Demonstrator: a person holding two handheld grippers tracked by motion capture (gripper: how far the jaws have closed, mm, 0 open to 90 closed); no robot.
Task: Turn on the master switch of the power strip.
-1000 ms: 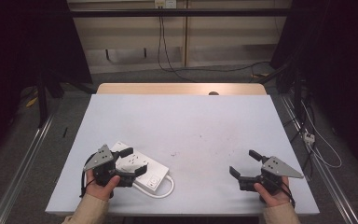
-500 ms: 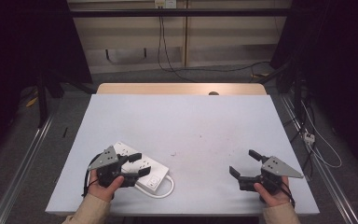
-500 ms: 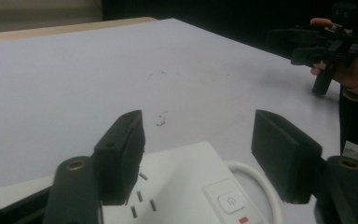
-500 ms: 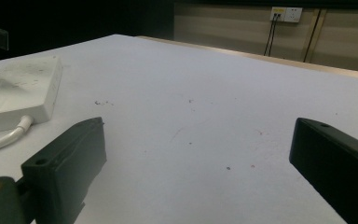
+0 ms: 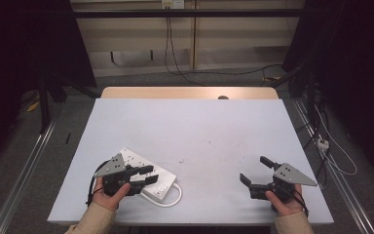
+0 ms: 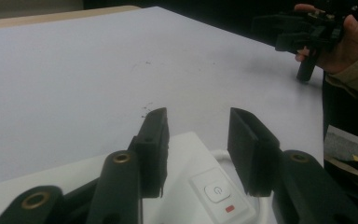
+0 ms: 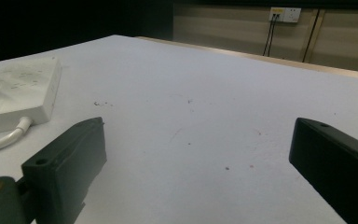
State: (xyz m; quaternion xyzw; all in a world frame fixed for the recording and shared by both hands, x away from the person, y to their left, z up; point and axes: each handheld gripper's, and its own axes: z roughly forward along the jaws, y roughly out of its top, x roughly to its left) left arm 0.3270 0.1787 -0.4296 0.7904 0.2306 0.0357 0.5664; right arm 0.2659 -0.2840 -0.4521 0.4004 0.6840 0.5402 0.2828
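A white power strip [image 5: 164, 184] lies near the front left of the pale table [image 5: 190, 131], with its white cable [image 5: 173, 201] looping along the front side. My left gripper [image 5: 152, 174] hovers open just over it. In the left gripper view the jaws of this gripper [image 6: 198, 116] straddle the air above the power strip [image 6: 186, 154], near its switch [image 6: 216, 191]. My right gripper [image 5: 253, 168] rests open at the front right with nothing between its fingers. The right gripper view has this gripper [image 7: 198, 128] spread wide, and the power strip [image 7: 18, 93] lies far to its left.
A wooden strip [image 5: 185, 92] borders the table's far edge. A wall socket [image 5: 171, 4] with hanging cables sits behind it. Metal rails [image 5: 19, 175] run along the floor on both sides. More cables [image 5: 331, 151] lie on the floor at the right.
My left gripper has shifted slightly right over the power strip and its jaws stand a little closer together. The right gripper has not moved.
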